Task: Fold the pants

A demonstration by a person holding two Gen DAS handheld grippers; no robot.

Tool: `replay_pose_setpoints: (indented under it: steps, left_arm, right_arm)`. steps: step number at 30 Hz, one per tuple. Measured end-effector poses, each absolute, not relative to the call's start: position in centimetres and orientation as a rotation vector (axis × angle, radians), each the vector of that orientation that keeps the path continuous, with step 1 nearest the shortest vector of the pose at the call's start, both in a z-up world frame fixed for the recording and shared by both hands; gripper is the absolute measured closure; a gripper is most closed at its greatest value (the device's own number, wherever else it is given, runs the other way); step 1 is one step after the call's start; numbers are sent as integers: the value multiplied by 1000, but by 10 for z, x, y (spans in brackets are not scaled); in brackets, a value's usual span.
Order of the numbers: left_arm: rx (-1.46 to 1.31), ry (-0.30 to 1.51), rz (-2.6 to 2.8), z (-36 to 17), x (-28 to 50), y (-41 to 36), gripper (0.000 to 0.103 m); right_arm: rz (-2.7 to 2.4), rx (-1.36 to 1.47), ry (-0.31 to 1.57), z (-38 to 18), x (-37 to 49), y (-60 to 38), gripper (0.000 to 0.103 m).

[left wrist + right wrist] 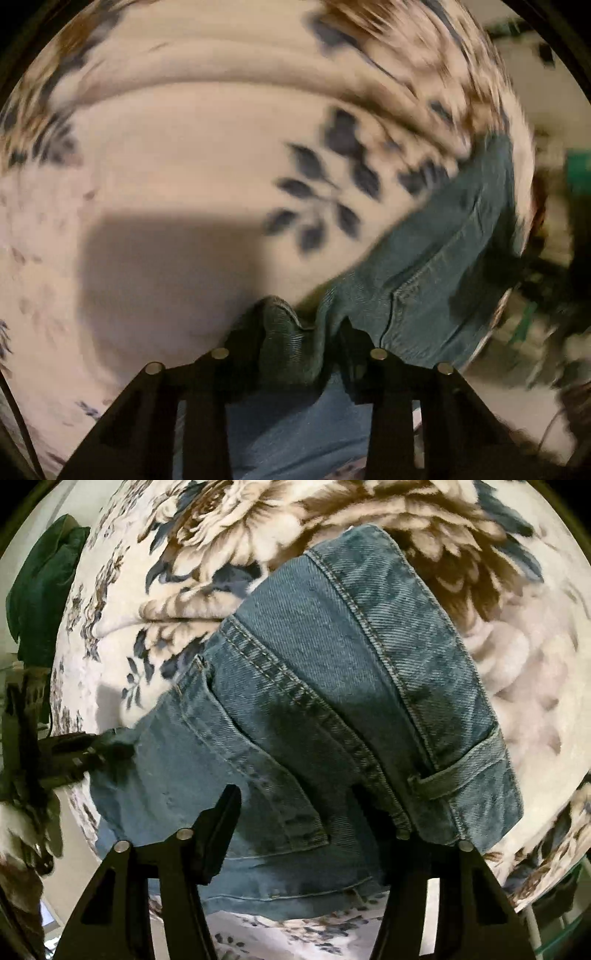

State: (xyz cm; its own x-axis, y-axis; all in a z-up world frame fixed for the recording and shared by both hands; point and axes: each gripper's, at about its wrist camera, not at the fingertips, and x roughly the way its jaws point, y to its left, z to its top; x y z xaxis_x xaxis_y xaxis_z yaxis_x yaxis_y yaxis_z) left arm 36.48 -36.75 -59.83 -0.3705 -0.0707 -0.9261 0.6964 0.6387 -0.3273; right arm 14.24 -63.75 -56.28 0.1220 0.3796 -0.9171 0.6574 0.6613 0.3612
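Pinching a bunched jeans point(424, 266) edge in my left fingers point(243, 343), right fingers point(221, 812) spread astride the waistband point(388, 686). Grasping stage, I judge; next the right must close before lifting.

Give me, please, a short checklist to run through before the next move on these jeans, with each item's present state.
1. Left gripper has denim: ok; a bunched fold of the jeans sits pinched between its fingers.
2. Right gripper has a grip: not ok; it straddles the waistband, and a gap shows at one finger.
3. Jeans lie flat: not ok; the cloth is humped and creased.
4. Floral blanket underneath is smooth: cannot tell, since the left wrist view is blurred.
5. Legs are aligned: cannot tell, as the legs are out of view.
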Motion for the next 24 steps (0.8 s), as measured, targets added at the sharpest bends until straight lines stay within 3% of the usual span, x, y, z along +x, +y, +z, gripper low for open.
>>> replay_pose_setpoints:
  steps: [5,9,11,16,18,19,20,21,22,24]
  left_arm:
    - [182,1926,-845,-615,393,-339,75]
    - [56,1993,-847,-622,396,-324,74]
    - [54,2010,-840,-627,391,-326,71]
    - [90,1994,-809,-623,393,-328,68]
    - [121,1963,-813,-615,396,-324,73]
    - [128,1945,-804,-611,398,-320,77]
    - [121,1935,-791,-610,400,-318,79]
    - [122,1913,-770,-608,403,-316,81]
    - [153,1861,-736,-602,409,-310,92]
    - [318,1699,-636,-586,423,-303,93]
  right_arm:
    - [-230,908,1495,-560,141,-639,48]
    - [-271,923,1326,-514,121,-672,46]
    - [-350,915,1284,-504,109,-694,34]
    - [-279,1112,1352,-555,106,-734,31]
    - [-235,1073,1416,-577,117,-731,28]
    - [-230,1039,1424,-579,120,-728,32]
    - [-252,986,1440,-578,121,-724,51]
    - [-271,955,1442,-574,119,-721,58]
    - [-288,947,1431,-569,116,-719,73]
    - [-360,950,1379,-548,100,-719,82]
